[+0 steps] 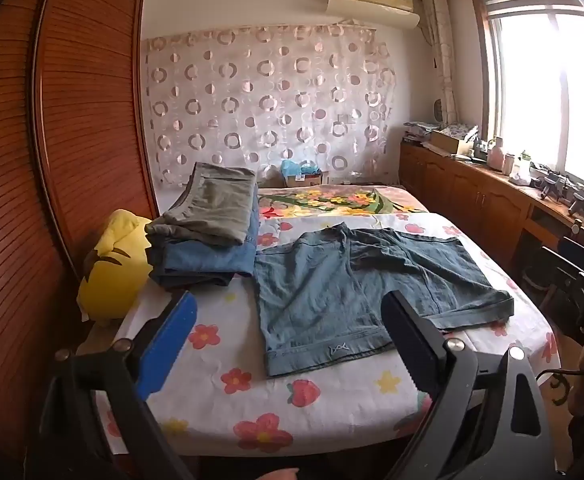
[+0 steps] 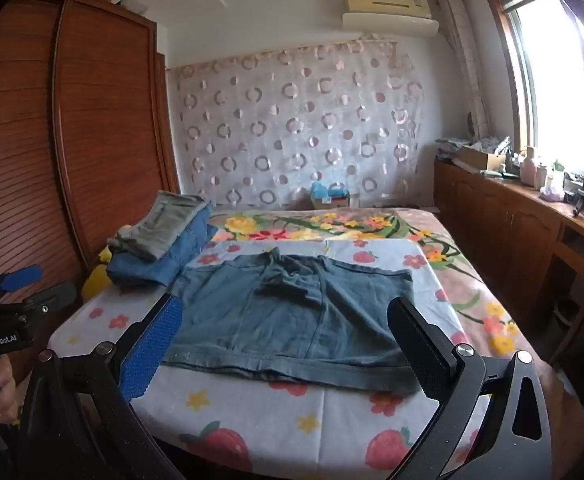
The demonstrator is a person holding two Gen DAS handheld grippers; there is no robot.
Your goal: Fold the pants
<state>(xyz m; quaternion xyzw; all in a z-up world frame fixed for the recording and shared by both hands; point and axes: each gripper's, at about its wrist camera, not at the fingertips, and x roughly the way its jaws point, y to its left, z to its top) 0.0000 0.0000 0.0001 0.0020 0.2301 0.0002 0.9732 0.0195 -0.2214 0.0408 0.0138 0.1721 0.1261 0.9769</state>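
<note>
Left claw and right claw both hang at the bed's near edge, jaws wide, nothing between them. The blue denim shorts lie flat on the flower-print sheet just ahead, waistband far, leg hems near, long axis across the bed. Each claw faces one hem. Folded garments are stacked to the left. No containers lie within reach.
</note>
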